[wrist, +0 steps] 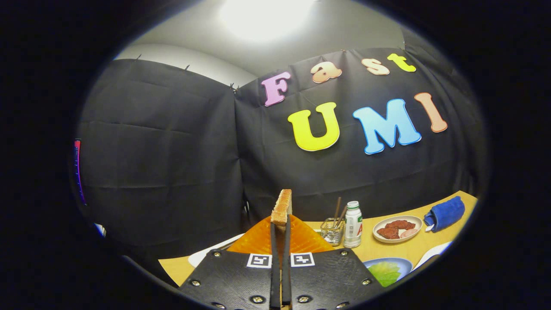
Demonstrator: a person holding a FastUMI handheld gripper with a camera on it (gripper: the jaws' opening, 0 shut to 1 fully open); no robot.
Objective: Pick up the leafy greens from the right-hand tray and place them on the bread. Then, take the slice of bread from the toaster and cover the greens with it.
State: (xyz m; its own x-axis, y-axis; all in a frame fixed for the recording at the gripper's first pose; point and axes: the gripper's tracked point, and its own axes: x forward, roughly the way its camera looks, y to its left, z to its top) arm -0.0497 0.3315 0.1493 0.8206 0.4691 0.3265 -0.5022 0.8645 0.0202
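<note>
The tool is seen closed on a slice of toasted bread, which is held upright on its edge, with both fingers pressed against its lower part and only a narrow slit left between them. The slice is raised well above the worktop, its crust side turned toward the camera, and its top is set against the black cloth wall.

Directly behind the fingers and below the slice, an orange ribbed object is seen on the worktop; what it is cannot be told for certain. A white plate edge is visible just beside it on the left.

To the right of the fingers, leafy greens are lying on a blue plate near the tool's body. Beyond them, a small clear glass holder with sticks in it is placed just beside a white bottle with a green cap. Further right, a white plate carrying dark red pieces of meat is found, and a rolled blue cloth is lying near it at the worktop's far corner.

A bright ceiling light is seen overhead.
</note>
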